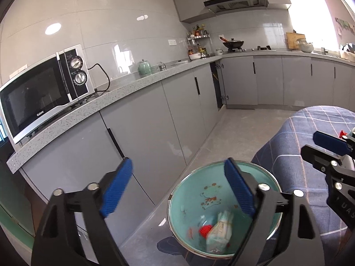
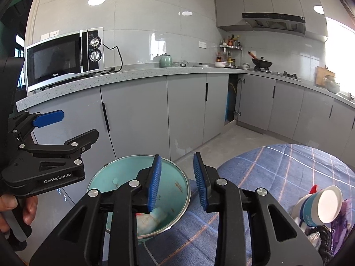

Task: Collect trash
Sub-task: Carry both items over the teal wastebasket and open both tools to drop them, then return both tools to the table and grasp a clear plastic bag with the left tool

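Observation:
A teal waste bin (image 1: 195,184) with a metal rim stands on the floor beside the cloth-covered table (image 2: 277,166). Inside it lie a crumpled pale wrapper (image 1: 219,232) and a clear bottle with a red cap (image 1: 205,230). My left gripper (image 1: 177,166) hangs above the bin, jaws wide open with nothing between them. My right gripper (image 2: 176,157) is over the bin's (image 2: 124,173) table-side rim, open and empty too. On the table at the right a blue and white cup (image 2: 321,206) lies on its side among a red scrap (image 2: 314,188) and a purple wrapper (image 2: 345,208).
A grey counter (image 2: 133,74) runs along the wall with a microwave (image 2: 64,57), a green teapot (image 2: 166,61) and a wok (image 2: 261,63). Grey cabinets stand below it, one corner door ajar (image 2: 231,102). A hand (image 2: 28,208) holds the left gripper (image 2: 79,123).

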Tool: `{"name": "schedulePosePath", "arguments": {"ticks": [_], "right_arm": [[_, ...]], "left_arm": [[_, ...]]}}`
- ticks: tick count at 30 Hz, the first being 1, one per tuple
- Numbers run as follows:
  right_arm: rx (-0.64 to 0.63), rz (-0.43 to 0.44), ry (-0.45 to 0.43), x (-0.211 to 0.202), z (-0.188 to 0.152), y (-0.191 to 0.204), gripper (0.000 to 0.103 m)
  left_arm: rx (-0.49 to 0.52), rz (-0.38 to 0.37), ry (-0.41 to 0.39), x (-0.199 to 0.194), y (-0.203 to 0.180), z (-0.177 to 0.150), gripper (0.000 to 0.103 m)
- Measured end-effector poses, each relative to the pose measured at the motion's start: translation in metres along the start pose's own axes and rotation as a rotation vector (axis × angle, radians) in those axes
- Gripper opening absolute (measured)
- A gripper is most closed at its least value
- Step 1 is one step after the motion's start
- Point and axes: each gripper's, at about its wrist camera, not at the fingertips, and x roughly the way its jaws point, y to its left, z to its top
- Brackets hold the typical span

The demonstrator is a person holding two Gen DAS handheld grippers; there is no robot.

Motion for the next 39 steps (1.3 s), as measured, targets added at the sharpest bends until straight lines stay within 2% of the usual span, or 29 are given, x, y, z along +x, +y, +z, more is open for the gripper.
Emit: {"name": "schedulePosePath", "arguments": {"ticks": [6,12,15,21,24,30,34,39], "right_arm": [[-0.004,-0.019,-0.011,-0.013,0.000,-0.001,0.038],[-0.008,-0.032,-0.015,-0.023,-0.002,-0.003,0.038],[-0.012,-0.043,-0.018,-0.029,-0.003,-0.004,0.039],[-0.019,-0.096,-0.009,-0.054,-0.008,-0.017,0.042],[-0.003,-0.130,0.001,-0.071,-0.014,-0.031,0.043],[0.038,-0.254,0.013,-0.120,-0.036,-0.072,0.050],[0.097,-0.352,0.041,-0.151,-0.061,-0.105,0.053],[0.143,-0.430,0.084,-0.177,-0.095,-0.132,0.054]], "left_arm": [[0.011,-0.002,0.001,-0.003,-0.002,0.000,0.085],[0.023,-0.003,-0.001,-0.007,-0.006,0.002,0.086],[0.027,0.003,-0.011,-0.011,-0.010,0.004,0.091],[0.042,-0.013,-0.021,-0.020,-0.024,0.007,0.092],[0.053,-0.035,-0.021,-0.025,-0.036,0.007,0.092],[0.100,-0.107,-0.017,-0.035,-0.076,0.002,0.093],[0.144,-0.178,-0.011,-0.047,-0.113,-0.005,0.093],[0.193,-0.264,-0.010,-0.067,-0.160,-0.015,0.093]]}}
